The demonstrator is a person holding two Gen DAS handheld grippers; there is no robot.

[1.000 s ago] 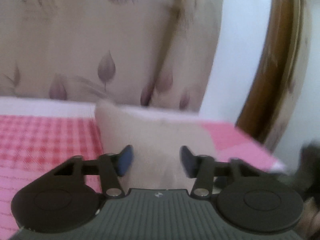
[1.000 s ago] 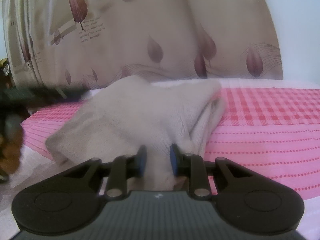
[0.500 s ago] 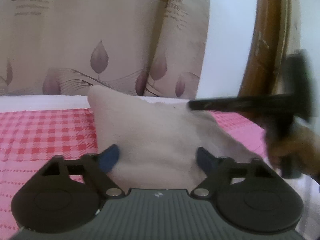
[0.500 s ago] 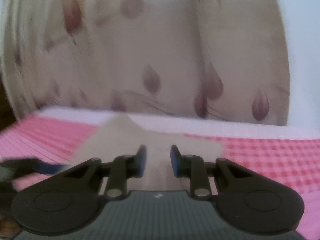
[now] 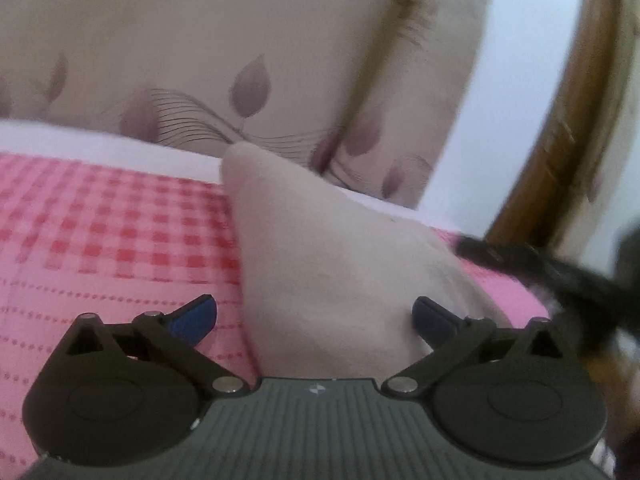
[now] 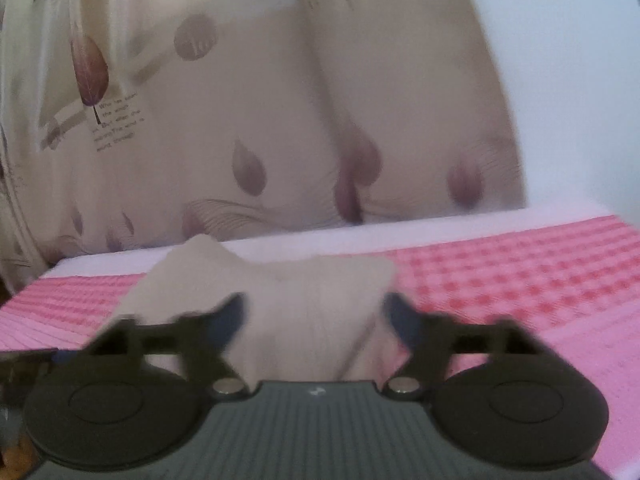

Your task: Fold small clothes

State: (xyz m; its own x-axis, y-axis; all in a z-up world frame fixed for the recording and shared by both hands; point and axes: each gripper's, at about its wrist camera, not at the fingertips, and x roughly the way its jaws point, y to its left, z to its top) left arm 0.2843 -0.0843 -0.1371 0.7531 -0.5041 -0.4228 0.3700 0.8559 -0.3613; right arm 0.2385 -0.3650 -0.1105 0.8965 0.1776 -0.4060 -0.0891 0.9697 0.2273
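A small beige garment (image 5: 320,248) lies in a folded heap on the pink checked bedsheet (image 5: 100,232). My left gripper (image 5: 314,308) hangs low over its near edge with jaws opening wide; the cloth lies between the blue pads (image 5: 196,318) and neither pad presses on it. In the right wrist view the same garment (image 6: 304,300) runs between the jaws of my right gripper (image 6: 316,306), which are also opening, blurred by motion, with no grip on it. The right gripper (image 5: 560,272) shows as a dark blur at the right of the left wrist view.
A cream curtain with purple leaf prints (image 6: 248,140) hangs behind the bed. A white wall (image 5: 512,100) and a brown wooden frame (image 5: 568,100) stand to the right. The pink sheet (image 6: 520,280) stretches flat on both sides of the garment.
Both pairs of jaws have spread wide. The right gripper, shut on a fold of the garment a second ago, has let it go, and the cloth has sunk flatter. The left gripper came lower.
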